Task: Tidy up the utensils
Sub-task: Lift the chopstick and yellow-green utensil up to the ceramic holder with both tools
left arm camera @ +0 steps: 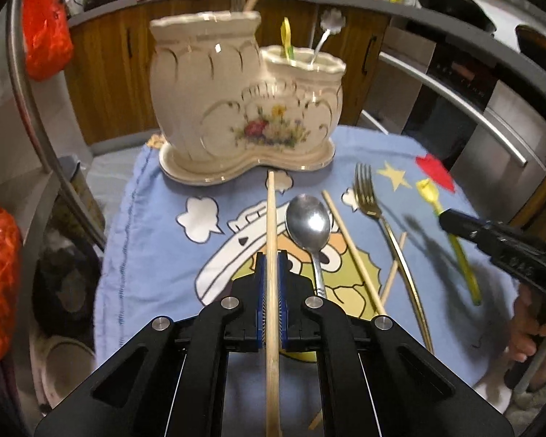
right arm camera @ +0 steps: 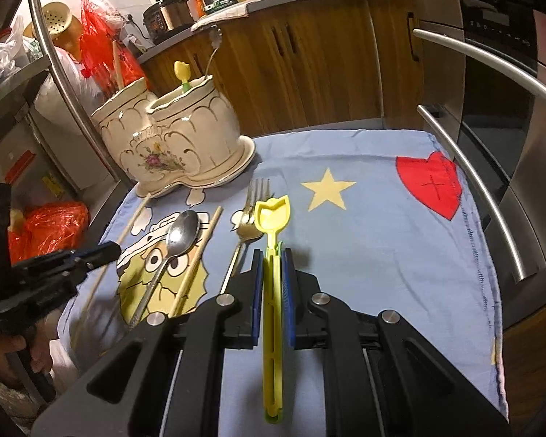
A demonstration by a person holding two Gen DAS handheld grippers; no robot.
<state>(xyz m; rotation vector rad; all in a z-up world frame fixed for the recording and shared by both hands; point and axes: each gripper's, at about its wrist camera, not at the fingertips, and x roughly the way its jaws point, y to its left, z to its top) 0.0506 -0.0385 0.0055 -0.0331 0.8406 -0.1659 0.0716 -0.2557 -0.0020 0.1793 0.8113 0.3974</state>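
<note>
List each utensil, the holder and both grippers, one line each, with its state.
left gripper: shut on chopstick.
right gripper: shut on yellow tulip utensil.
ceramic holder: upright on the cloth, utensils in both compartments.
silver spoon: lying loose, bowl up.
gold fork: lying loose.
second chopstick: lying loose.

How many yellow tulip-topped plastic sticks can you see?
2. One stick is gripped in the right tongs; another stick stands in the smaller cup of the holder. More may hide inside.
</note>
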